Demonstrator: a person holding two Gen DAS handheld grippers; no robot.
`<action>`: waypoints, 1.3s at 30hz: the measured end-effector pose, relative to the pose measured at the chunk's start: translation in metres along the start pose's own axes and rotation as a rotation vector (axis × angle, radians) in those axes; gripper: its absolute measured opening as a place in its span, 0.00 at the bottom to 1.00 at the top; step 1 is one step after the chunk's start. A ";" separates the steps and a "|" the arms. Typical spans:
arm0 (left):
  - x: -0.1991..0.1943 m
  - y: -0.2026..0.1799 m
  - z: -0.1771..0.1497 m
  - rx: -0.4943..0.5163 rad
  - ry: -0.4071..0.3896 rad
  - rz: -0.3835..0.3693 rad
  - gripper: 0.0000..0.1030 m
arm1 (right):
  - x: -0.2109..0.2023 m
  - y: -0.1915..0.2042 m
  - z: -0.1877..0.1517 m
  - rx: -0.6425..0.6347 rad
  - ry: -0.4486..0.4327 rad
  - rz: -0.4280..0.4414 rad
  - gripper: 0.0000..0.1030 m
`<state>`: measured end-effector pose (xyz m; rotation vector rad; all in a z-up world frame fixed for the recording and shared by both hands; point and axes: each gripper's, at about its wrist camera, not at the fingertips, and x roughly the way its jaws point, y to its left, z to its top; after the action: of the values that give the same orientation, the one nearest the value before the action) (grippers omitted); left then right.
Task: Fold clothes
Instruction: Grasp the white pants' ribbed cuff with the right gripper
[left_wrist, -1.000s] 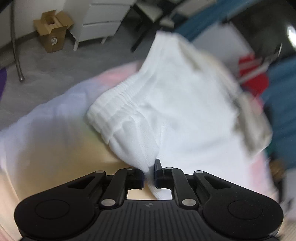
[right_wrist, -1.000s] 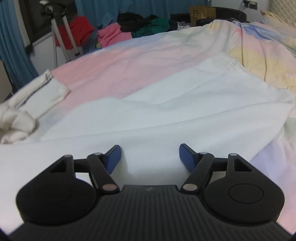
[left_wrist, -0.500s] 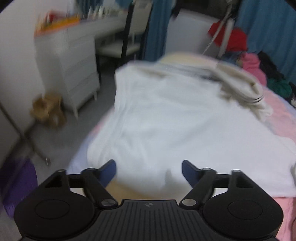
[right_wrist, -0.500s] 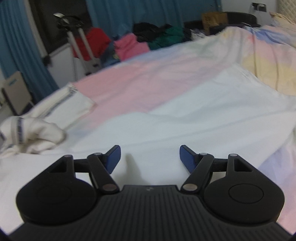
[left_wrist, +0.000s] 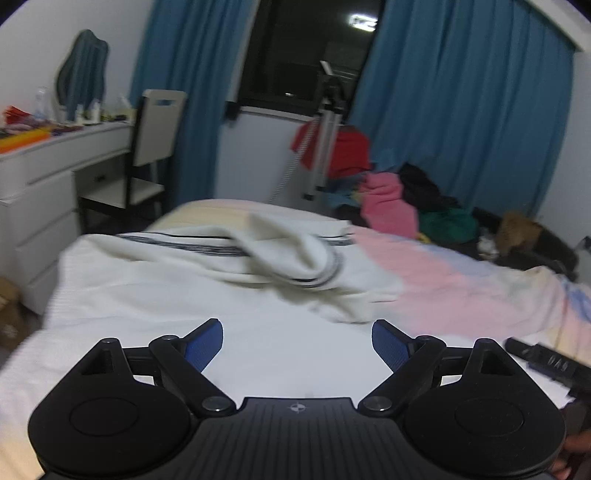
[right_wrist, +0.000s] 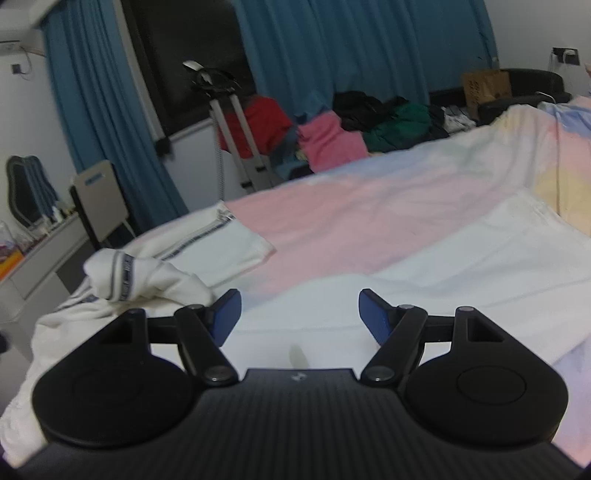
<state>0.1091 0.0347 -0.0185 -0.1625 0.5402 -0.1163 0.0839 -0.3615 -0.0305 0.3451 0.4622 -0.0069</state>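
A white garment (left_wrist: 280, 354) lies spread on the bed (right_wrist: 369, 214) — soft, light and limp, best pinched at a hem or corner. The left gripper (left_wrist: 297, 341) was clamped on its waistband a second ago; now its fingers are opening, empty above the cloth. The right gripper (right_wrist: 300, 314) hovers — fingers apart, empty as before.

Counts, both views: 2 grippers, the left gripper (left_wrist: 297, 338) lower centre and the right gripper (right_wrist: 300, 314) lower centre, w/ 2 blue pads each. On the bed (right_wrist: 369, 206): 1 plain white garment (right_wrist: 480, 258) at centre-right, 1 cream garment w/ dark stripes (left_wrist: 295, 258) mid-frame. 2 blue curtains (left_wrist: 454, 103) flank 1 dark window (left_wrist: 306, 51) up top. 1 chair (left_wrist: 155, 136), 1 white dresser (left_wrist: 55, 166), 1 mirror (left_wrist: 83, 74), all upper left. 1 brown box (right_wrist: 485, 88) upper right. Heap of clothes (left_wrist: 388, 206) at right: no. of pieces can't tell.
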 end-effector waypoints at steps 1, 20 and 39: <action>0.006 -0.003 -0.002 0.009 -0.011 -0.012 0.87 | -0.001 0.002 0.000 -0.006 -0.008 0.012 0.70; 0.061 0.005 -0.061 0.007 0.004 -0.008 0.92 | 0.009 0.024 -0.015 -0.069 -0.027 0.103 0.70; 0.062 0.027 -0.063 -0.072 -0.028 0.015 0.93 | 0.111 0.017 -0.014 0.260 0.222 0.224 0.32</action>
<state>0.1308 0.0439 -0.1073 -0.2298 0.5174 -0.0802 0.1784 -0.3333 -0.0858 0.6560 0.6419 0.1927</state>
